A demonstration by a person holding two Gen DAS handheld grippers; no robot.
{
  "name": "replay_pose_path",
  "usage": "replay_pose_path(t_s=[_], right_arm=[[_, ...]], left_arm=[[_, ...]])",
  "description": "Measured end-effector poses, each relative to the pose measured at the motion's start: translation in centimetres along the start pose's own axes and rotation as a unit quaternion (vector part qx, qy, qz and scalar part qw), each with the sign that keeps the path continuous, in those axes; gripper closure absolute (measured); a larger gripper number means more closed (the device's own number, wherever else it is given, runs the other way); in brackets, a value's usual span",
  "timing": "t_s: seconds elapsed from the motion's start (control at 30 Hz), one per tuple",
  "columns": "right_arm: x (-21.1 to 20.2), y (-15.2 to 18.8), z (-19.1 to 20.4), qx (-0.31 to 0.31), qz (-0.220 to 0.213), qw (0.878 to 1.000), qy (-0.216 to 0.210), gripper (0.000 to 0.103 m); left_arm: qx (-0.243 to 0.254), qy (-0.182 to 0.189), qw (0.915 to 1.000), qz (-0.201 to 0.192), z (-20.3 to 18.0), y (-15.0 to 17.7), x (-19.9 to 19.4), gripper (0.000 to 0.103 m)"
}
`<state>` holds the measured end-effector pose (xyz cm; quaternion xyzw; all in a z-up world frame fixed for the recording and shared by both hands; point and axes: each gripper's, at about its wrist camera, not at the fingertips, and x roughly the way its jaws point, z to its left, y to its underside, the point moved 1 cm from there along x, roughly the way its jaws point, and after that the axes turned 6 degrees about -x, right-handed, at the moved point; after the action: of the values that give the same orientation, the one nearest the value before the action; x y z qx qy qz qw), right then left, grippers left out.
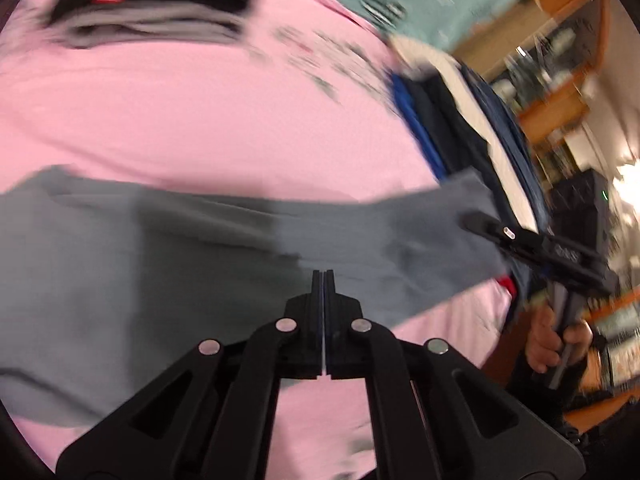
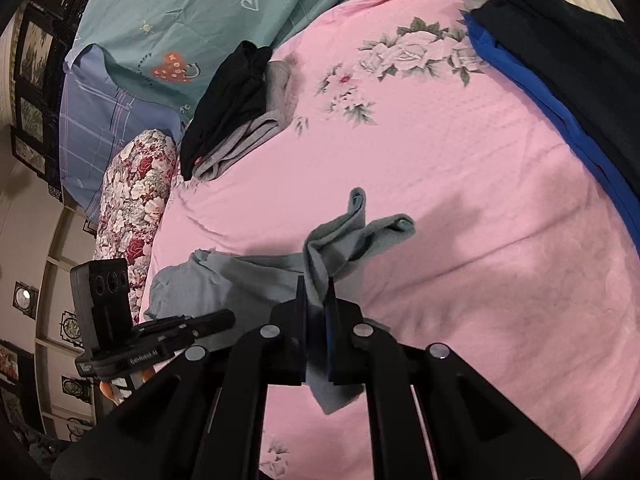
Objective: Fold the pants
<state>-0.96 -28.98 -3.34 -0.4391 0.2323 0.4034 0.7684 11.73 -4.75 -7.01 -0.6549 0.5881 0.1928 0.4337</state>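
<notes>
Bed: we work over a pink flowered sheet (image 2: 460, 184), with a teal quilt (image 2: 192, 12) at its far side.
Pile at the edge: dark and blue clothes (image 2: 560, 92) lie stacked along one side of the bed, well apart from our work.
Folded stack: black and grey garments (image 2: 236, 108) sit near the floral pillow (image 2: 132, 196).
Pants: the grey pants (image 1: 168, 264) lie partly spread on the sheet, one end lifted and bunched; in the right wrist view that end rises in two twisted flaps.
Right gripper: our right gripper (image 2: 316, 292) is clamped on the pants' cloth, a tail hanging below the jaws.
Left gripper: our left gripper (image 1: 323, 276) has its jaws pressed together over the pants; we cannot tell if any cloth is pinched between them.
Risk: the left view is blurred by motion, so we judge the cloth may slip or fold crooked if the twisted end is laid down unstraightened.
Risk, second: if the left side holds nothing, pulling from the right would drag the pants across the sheet.
</notes>
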Motion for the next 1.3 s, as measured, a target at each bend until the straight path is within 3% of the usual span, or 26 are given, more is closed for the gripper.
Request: replay_pose_path(t_s=[0.07, 0.13, 0.23, 0.33, 0.53, 0.67, 0.8, 0.9, 1.07, 1.13, 1.2, 1.23, 1.3], right_arm=[[0.8, -0.2, 2.2, -0.017, 0.004, 1.000, -0.003, 0.096], [2.3, -0.4, 5.0, -0.040, 0.016, 0.999, -0.014, 0.096], [5.7, -0.5, 9.2, -0.074, 0.044, 0.996, -0.030, 0.096], [10.5, -0.5, 13.2, -0.104, 0.080, 0.991, -0.035, 0.096], [18.9, 1.3, 18.2, -0.139, 0.153, 0.978, -0.029, 0.096], [21.4, 1.7, 19.1, -0.148, 0.163, 0.975, 0.005, 0.096], [22.9, 2.1, 18.1, -0.121, 0.180, 0.976, 0.006, 0.090], [22.1, 2.0, 18.8, -0.120, 0.180, 0.976, -0.001, 0.065], [18.3, 1.6, 21.3, -0.144, 0.141, 0.979, -0.019, 0.063], [16.8, 0.9, 21.4, -0.160, 0.101, 0.982, 0.010, 0.063], [16.9, 0.6, 20.9, -0.178, 0.077, 0.979, 0.067, 0.065], [17.5, 0.6, 20.5, -0.179, 0.079, 0.977, 0.081, 0.074], [19.6, 1.2, 19.5, -0.167, 0.109, 0.977, 0.070, 0.077]], left_arm=[[-0.023, -0.057, 0.9974, -0.037, 3.9, 0.1, -2.7, 0.103], [-0.054, -0.088, 0.9930, -0.057, 8.1, 0.5, -5.1, 0.103], [-0.089, -0.089, 0.9901, -0.061, 12.6, 1.3, -7.1, 0.103], [-0.096, -0.086, 0.9900, -0.059, 14.7, 1.7, -7.6, 0.103], [-0.094, -0.071, 0.9924, -0.035, 16.4, 1.9, -5.7, 0.102], [-0.086, -0.054, 0.9939, -0.042, 16.8, 1.9, -5.2, 0.099], [-0.084, -0.027, 0.9948, -0.050, 17.5, 2.1, -5.2, 0.099], [-0.100, 0.000, 0.9939, -0.046, 18.2, 1.9, -5.2, 0.099], [-0.108, 0.013, 0.9930, -0.046, 18.5, 1.9, -5.2, 0.099], [-0.107, 0.011, 0.9930, -0.047, 18.4, 2.0, -5.2, 0.099], [-0.108, 0.011, 0.9929, -0.048, 18.3, 2.0, -5.1, 0.099], [-0.108, 0.010, 0.9929, -0.049, 18.4, 2.0, -5.2, 0.099], [-0.109, 0.008, 0.9928, -0.050, 18.4, 2.0, -5.2, 0.099]])
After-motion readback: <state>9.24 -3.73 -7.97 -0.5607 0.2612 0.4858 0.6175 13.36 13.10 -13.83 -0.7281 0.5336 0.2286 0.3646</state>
